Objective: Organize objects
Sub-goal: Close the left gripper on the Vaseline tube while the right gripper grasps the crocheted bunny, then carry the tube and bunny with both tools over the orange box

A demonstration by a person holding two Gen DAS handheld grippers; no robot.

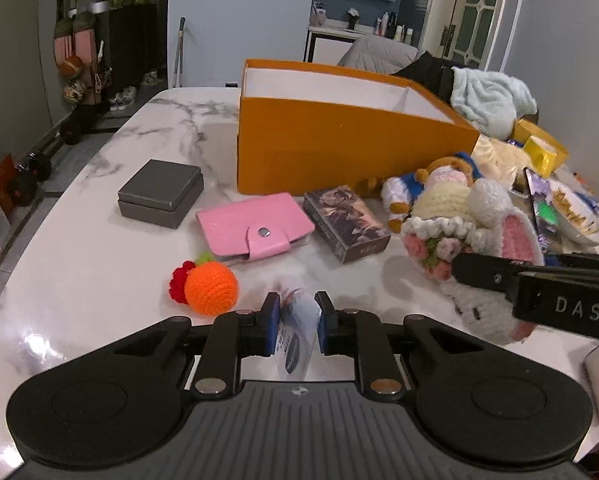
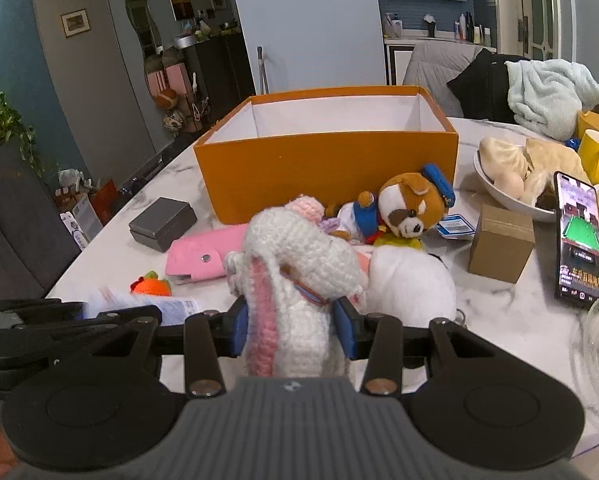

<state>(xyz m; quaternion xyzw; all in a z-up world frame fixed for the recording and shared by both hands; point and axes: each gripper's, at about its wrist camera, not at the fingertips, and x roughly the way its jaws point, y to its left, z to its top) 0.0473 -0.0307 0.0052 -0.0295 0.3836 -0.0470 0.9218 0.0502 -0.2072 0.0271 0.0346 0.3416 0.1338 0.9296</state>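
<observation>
Left gripper [image 1: 298, 320] pinches thin packet [image 1: 297, 332]; right gripper [image 2: 295, 330] clamps crochet rabbit [image 2: 299, 280]; soft, shallow holds risk slippage ahead of orange box [image 2: 327, 168]

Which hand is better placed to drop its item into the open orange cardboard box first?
Probably right: the right gripper holding the white crocheted rabbit faces the orange cardboard box squarely.

— What is sitting at twelve o'clock?
— The orange box [image 2: 327, 172], lying open, white inside.
— And nearer?
— The crocheted bunny [image 2: 299, 280] and a small packet [image 1: 297, 328], each being gripped above the marble table [image 1: 99, 264].
</observation>
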